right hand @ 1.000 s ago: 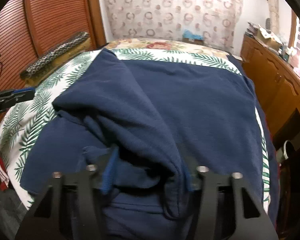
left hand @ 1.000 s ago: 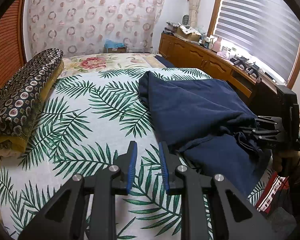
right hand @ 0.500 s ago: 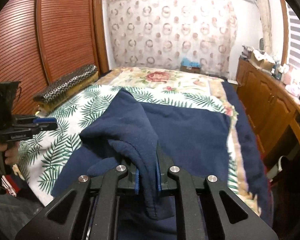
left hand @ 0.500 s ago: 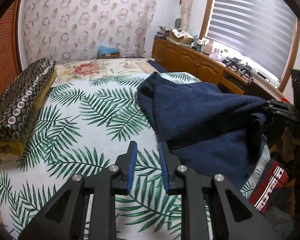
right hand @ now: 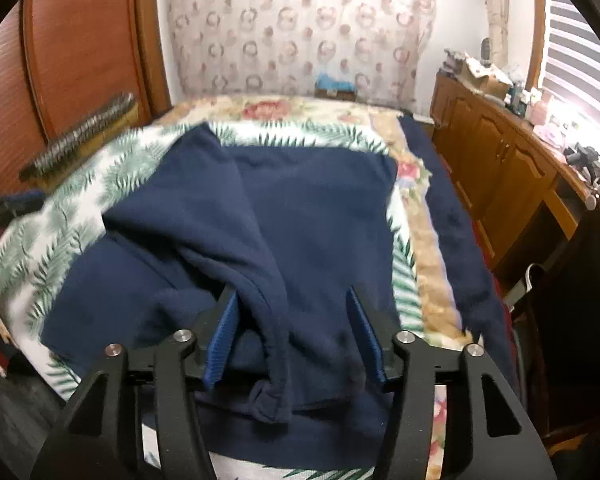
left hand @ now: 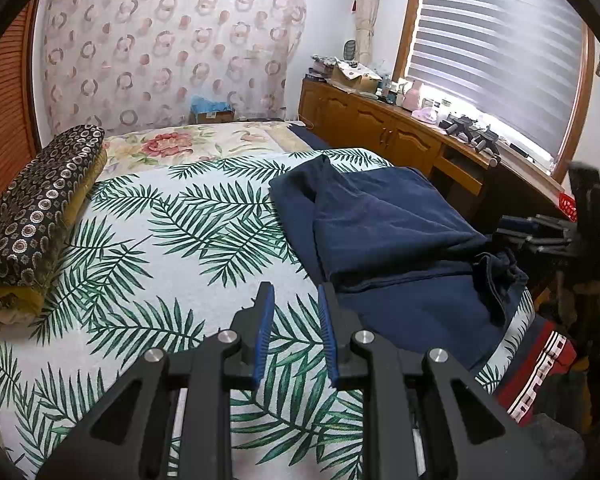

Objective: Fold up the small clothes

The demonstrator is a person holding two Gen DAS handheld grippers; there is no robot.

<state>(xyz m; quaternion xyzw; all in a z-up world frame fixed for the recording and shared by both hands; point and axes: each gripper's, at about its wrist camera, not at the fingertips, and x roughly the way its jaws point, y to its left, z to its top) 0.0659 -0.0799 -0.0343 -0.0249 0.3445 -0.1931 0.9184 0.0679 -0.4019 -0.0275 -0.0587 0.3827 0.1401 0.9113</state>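
Navy fleece, thick and limp, is what the job turns on: one dark blue garment (left hand: 384, 236) lies on the right half of the bed (left hand: 172, 248), partly folded, one layer doubled over another and a bunched hem at the near right edge. I judge it soft and fairly light, not slippery, and in no way fragile; it will sag and drag from any single hold, so a pinch through a doubled edge or at a corner should carry it best, with the second hold on the matching corner to keep the fold square.

Going left to right: a dark patterned bolster (left hand: 36, 216) lies along the far left side of the bed, well apart from the garment. The left hand-held gripper (left hand: 294, 330) hovers over bare palm-leaf sheet near the garment's left edge, its blue pads a narrow gap apart with nothing between them. The right hand-held gripper (right hand: 292, 336) is at the garment's near edge, its jaws opening; a fold of cloth (right hand: 260, 292) hangs loose between the pads and neither pad appears to press it. A wooden sideboard (left hand: 384, 136) runs along the far right under the window.

Counted: one garment, one bolster, two hand-held grippers, one bed.
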